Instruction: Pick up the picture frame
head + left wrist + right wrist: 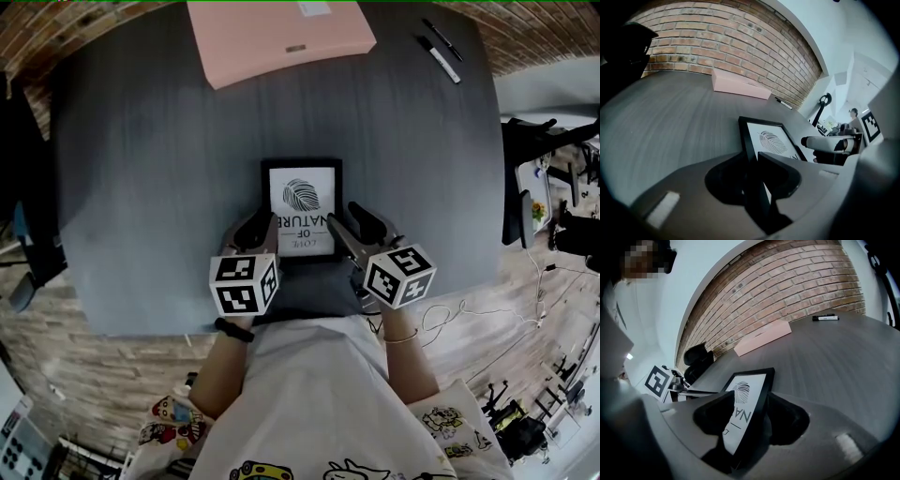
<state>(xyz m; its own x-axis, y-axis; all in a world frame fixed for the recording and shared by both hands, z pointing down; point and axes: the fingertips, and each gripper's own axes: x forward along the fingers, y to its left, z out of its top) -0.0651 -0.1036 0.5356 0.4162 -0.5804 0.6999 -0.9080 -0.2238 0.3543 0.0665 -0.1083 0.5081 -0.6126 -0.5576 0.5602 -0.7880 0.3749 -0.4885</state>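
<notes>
A black picture frame (pixel 300 208) with a white fingerprint print lies on the dark grey table (pixel 141 187), close to its near edge. My left gripper (pixel 262 227) is at the frame's near left corner. In the left gripper view the frame's left rail (pixel 749 140) runs between the jaws of the left gripper (pixel 749 161), which close on it. My right gripper (pixel 349 228) is at the near right corner. In the right gripper view the right gripper (pixel 752 397) clamps the frame (pixel 757 385), one jaw over the print and one outside the rail.
A flat pink box (pixel 279 36) lies at the table's far edge, with two markers (pixel 441 58) to its right. A dark chair (pixel 23 253) stands left of the table, and cables and stands (pixel 553 225) on the right. A brick wall (pixel 740 37) is behind.
</notes>
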